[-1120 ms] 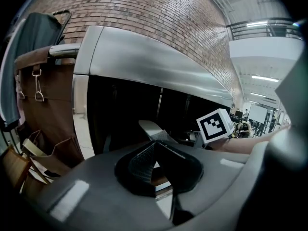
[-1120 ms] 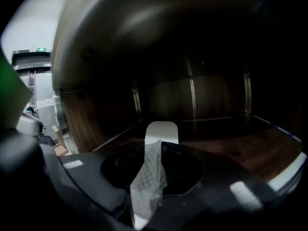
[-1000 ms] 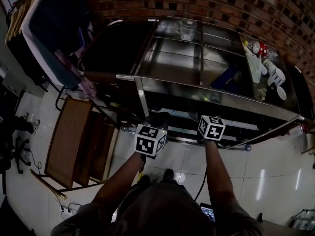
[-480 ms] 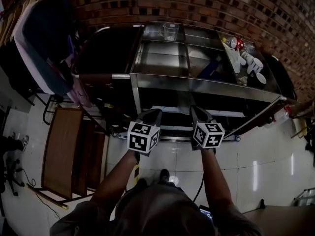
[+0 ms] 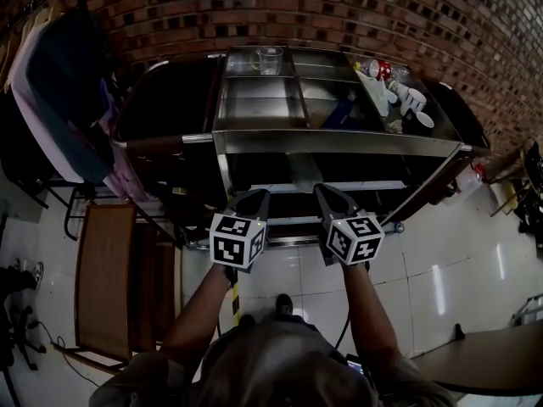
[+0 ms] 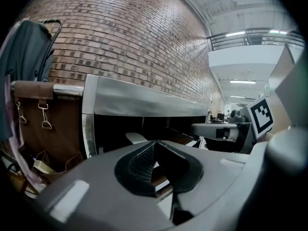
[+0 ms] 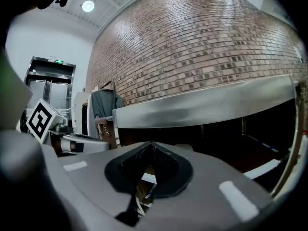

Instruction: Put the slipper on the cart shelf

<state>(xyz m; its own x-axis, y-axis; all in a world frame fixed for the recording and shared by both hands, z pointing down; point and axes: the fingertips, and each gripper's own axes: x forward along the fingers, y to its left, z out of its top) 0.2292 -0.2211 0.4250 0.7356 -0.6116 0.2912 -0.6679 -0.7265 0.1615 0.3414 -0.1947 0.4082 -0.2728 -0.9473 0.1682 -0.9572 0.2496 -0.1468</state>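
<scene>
Head view: left tongs (image 5: 257,196) and right tongs (image 5: 324,190) both pinched shut, empty, aimed under cart (image 5: 339,142). Pale slipper (image 6: 136,137) apparently on lower shelf, straight ahead between them; neither nearer, axis unclear.

The cart's lower shelf (image 5: 356,185) lay in deep shadow; the pale clutter (image 5: 399,100) on top was too small to identify.

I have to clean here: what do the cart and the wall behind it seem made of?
The cart looks like stainless steel, shiny, with bright reflections along its rails. The wall is bare reddish brick with pale mortar lines.
</scene>
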